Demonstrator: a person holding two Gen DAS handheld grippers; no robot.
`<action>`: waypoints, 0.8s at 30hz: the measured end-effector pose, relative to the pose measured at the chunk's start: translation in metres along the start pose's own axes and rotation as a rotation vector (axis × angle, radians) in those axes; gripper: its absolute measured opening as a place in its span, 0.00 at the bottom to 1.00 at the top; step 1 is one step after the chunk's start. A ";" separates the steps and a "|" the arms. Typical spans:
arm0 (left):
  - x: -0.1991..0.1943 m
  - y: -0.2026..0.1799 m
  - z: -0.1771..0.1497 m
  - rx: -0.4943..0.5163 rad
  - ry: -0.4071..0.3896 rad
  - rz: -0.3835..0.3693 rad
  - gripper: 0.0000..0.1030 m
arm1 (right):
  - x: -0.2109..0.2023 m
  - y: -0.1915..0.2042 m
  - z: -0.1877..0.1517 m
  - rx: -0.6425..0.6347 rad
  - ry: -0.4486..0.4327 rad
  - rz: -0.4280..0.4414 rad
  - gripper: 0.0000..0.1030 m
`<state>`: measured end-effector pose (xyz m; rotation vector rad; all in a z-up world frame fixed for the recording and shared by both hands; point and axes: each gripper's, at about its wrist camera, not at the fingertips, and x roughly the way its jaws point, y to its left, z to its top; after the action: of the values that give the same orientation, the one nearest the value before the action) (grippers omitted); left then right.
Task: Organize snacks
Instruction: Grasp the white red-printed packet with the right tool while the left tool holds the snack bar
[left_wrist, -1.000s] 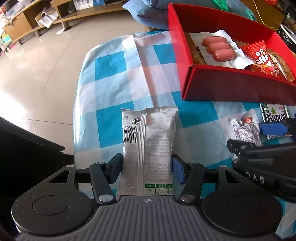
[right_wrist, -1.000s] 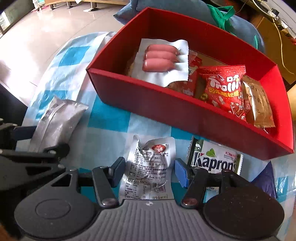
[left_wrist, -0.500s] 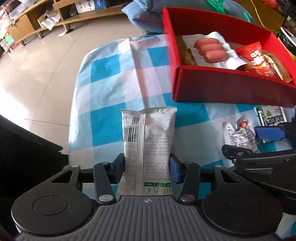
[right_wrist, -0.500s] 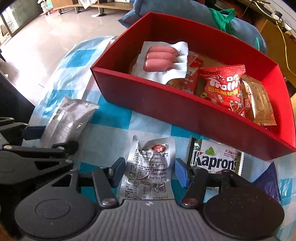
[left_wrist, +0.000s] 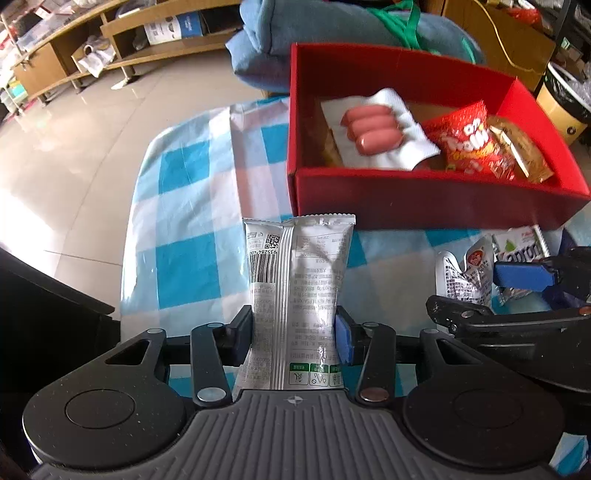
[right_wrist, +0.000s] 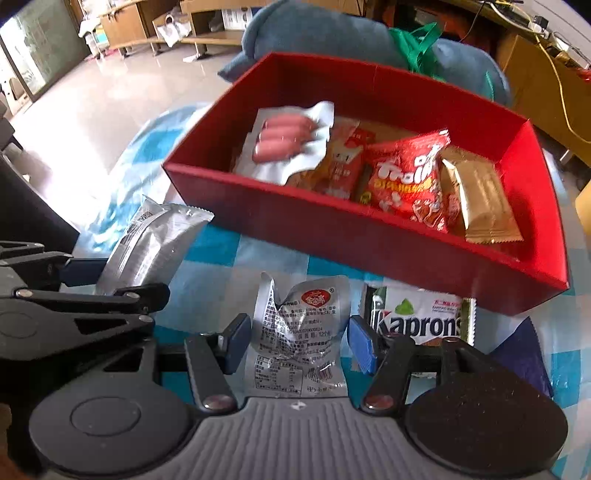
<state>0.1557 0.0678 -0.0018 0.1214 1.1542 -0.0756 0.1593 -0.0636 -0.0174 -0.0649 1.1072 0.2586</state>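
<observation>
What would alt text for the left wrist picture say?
The left gripper, jaws just closing, pinches a silver snack packet above a blue checked tablecloth. Behind it, a red box holds sausages and other snacks.

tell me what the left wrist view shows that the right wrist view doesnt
Only the left wrist view: the barcode side of the silver packet head-on, squeezed between the left gripper's pads, whose jaws have just been closing.

Only the right wrist view: the full Kaprons packet, the orange pack under the sausages, and the right gripper's pads against the crinkled foil pouch.

Both: the red box holding the sausage pack, red Trolli bag and gold wrapper, on the blue checked cloth.
</observation>
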 end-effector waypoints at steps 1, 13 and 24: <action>-0.002 0.001 0.001 -0.006 -0.006 -0.005 0.51 | -0.002 -0.001 0.000 0.002 -0.005 0.006 0.51; -0.031 0.001 0.017 -0.032 -0.096 -0.053 0.51 | -0.039 -0.008 0.011 0.032 -0.092 0.051 0.41; -0.024 -0.012 0.020 -0.002 -0.078 -0.051 0.51 | -0.013 -0.030 0.011 0.093 -0.015 0.062 0.40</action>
<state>0.1629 0.0530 0.0280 0.0868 1.0795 -0.1232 0.1707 -0.0927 -0.0029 0.0544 1.1059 0.2626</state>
